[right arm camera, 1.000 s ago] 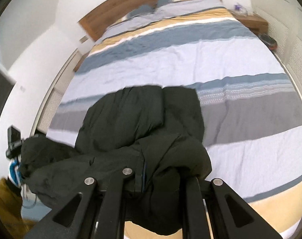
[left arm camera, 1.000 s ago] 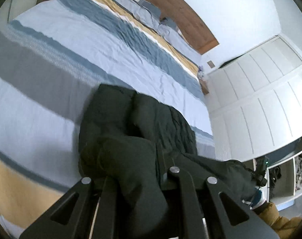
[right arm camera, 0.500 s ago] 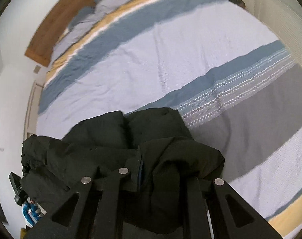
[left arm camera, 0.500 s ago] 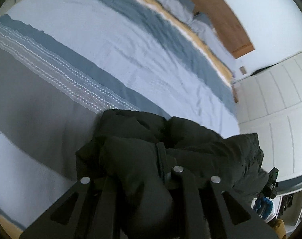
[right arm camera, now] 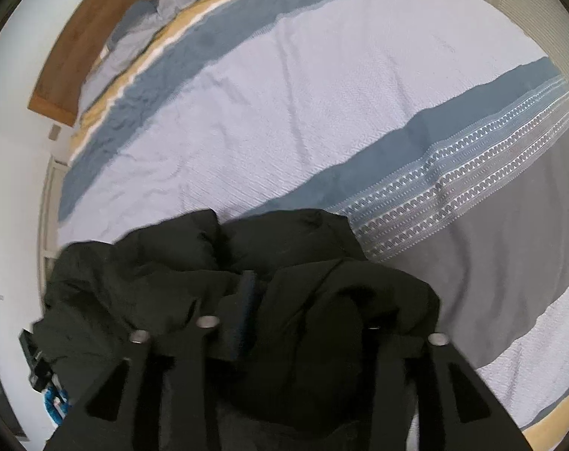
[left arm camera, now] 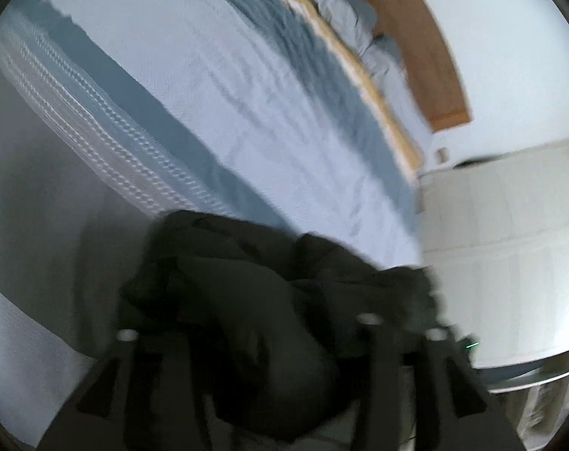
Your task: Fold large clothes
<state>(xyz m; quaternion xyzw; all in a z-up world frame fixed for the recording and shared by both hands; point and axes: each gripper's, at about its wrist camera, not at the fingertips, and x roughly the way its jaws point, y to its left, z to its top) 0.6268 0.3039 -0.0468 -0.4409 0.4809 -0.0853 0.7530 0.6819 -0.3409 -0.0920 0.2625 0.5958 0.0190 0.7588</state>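
Note:
A large black padded jacket [left arm camera: 246, 293] hangs bunched between my two grippers above the striped bedspread [left arm camera: 216, 86]. My left gripper [left arm camera: 276, 342] is shut on a thick fold of the jacket, which bulges out between its fingers. My right gripper [right arm camera: 284, 334] is shut on another fold of the same jacket [right arm camera: 322, 300]. In the right wrist view the rest of the jacket trails off to the left, and the bedspread [right arm camera: 322, 112] lies beyond it. The left wrist view is blurred by motion.
A wooden headboard [left arm camera: 427, 49] and pillows [left arm camera: 359, 15] are at the far end of the bed. White wardrobe doors [left arm camera: 502, 248] stand to the right in the left wrist view. The headboard [right arm camera: 77, 52] shows at upper left in the right wrist view.
Both grippers have carried the jacket further over the bed, towards the headboard. The jacket has bunched up closer to the fingers. Both stay shut on it.

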